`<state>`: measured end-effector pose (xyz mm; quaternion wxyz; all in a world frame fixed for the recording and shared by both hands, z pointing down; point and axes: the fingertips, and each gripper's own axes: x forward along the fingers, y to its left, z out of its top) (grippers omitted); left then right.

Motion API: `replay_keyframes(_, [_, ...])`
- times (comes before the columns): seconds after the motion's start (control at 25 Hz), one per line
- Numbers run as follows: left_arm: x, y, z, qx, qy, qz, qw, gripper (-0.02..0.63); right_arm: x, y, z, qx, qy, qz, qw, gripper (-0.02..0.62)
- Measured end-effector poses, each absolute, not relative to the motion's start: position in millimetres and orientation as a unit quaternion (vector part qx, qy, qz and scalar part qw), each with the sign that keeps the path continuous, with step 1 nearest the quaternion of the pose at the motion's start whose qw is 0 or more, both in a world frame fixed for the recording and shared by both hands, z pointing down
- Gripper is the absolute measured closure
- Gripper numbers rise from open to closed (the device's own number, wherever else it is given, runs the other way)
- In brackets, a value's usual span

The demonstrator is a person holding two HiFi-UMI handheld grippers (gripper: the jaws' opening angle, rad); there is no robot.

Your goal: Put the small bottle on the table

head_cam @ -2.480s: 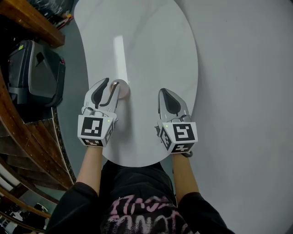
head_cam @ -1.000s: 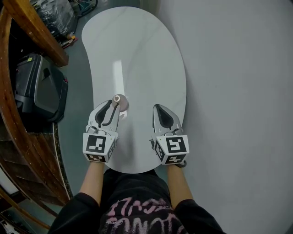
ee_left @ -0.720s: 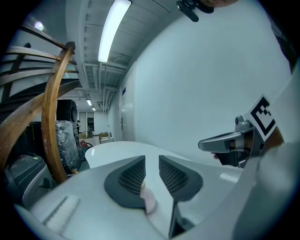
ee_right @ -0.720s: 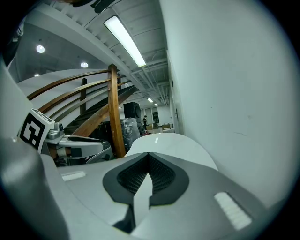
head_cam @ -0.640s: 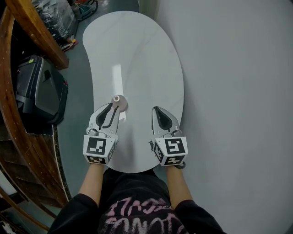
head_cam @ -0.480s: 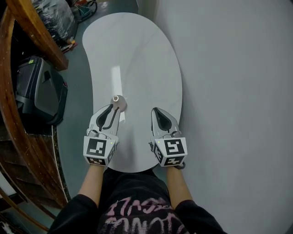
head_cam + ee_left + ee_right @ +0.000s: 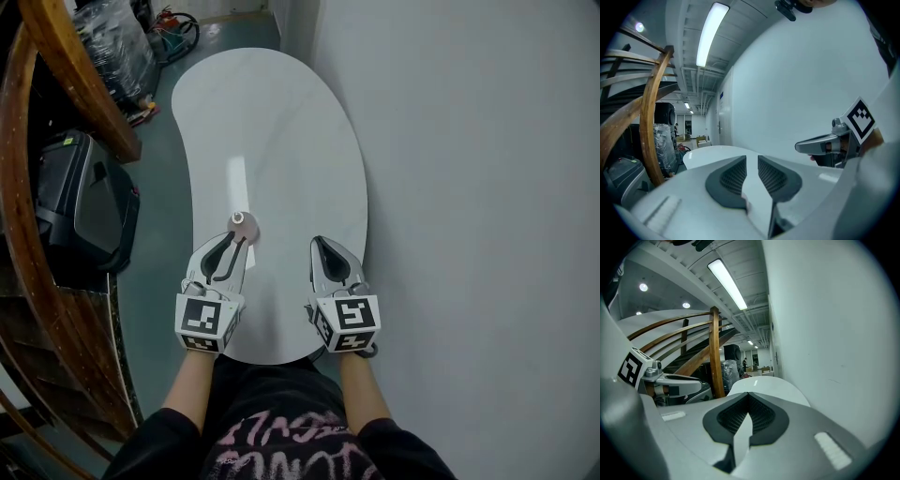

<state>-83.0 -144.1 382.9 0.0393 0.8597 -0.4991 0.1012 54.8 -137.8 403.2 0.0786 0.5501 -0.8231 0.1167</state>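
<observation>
Since two and a half seconds ago, the left hand-held gripper is no longer gripping the small bottle; it is now sitting drawn back toward the person. Its own view is showing the ribbed pads spread by a narrow gap with only white surface between them. In the head view the bottle is standing upright on the surface just ahead of those jaw tips, so close that I cannot tell whether a tip is touching it. It is standing left of the surface's midline, so the placing looks done. The right hand-held gripper is hovering well to the bottle's right, pads pressed together on nothing. The risk is a knock: a sideways or forward drift of the left tips could be tipping this narrow bottle and sending it rolling toward the near left edge.
</observation>
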Motion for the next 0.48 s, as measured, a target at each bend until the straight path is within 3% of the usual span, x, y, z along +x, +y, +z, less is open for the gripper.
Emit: replay_keyframes(0.48, [-93,-142,377,0.856,-0.507,0.084,0.046,0.537,52,-135,391,0.548,-0.827,0.101,0.075,0.581])
